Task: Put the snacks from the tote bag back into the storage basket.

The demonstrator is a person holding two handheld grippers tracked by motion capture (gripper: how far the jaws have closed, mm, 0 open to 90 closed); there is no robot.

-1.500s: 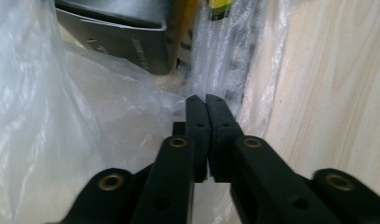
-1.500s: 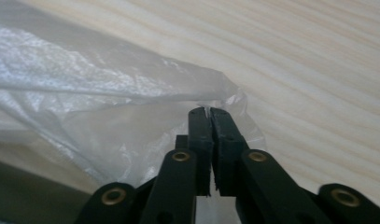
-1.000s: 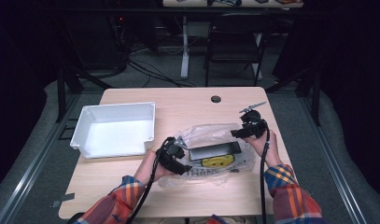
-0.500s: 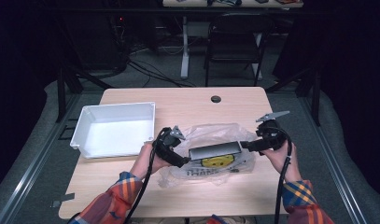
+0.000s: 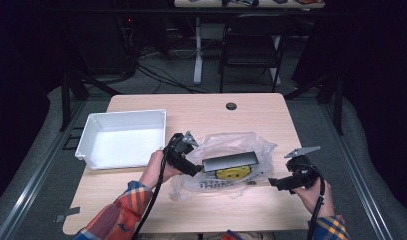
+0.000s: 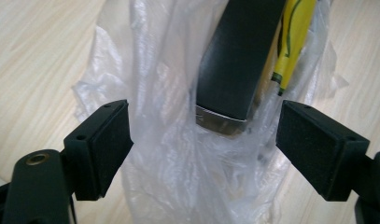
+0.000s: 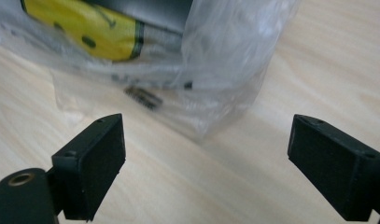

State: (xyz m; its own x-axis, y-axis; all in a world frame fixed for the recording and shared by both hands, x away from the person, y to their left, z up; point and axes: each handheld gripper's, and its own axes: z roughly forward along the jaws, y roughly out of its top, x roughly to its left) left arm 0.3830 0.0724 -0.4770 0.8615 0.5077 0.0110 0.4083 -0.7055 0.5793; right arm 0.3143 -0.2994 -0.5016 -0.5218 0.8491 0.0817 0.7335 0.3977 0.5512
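Note:
A clear plastic bag (image 5: 238, 145) printed with a yellow smiley (image 5: 232, 173) lies on the middle of the wooden table (image 5: 201, 112). A dark flat slab (image 5: 229, 161) rests lengthwise in its folds. My left gripper (image 5: 195, 168) is at the bag's left end. Its jaws have just been opening. The crumpled plastic (image 6: 164, 154) and the slab's end (image 6: 236, 60) lie between the pads without touching them. My right gripper (image 5: 274, 183) hovers off the bag's right front corner. Its jaws have also just been opening, with bare wood between them and the bag's corner (image 7: 225, 51) beyond.
A white tray (image 5: 86, 142) stands at the table's left, close behind my left hand. A small black round cap (image 5: 231, 106) sits near the far edge. A chair (image 5: 251, 45) and cables are on the floor beyond the table. My right hand is near the front right corner.
The right gripper let go at the bag's far right edge and swung right and toward me, off the bag. The left gripper's jaws opened at the bag's left end.

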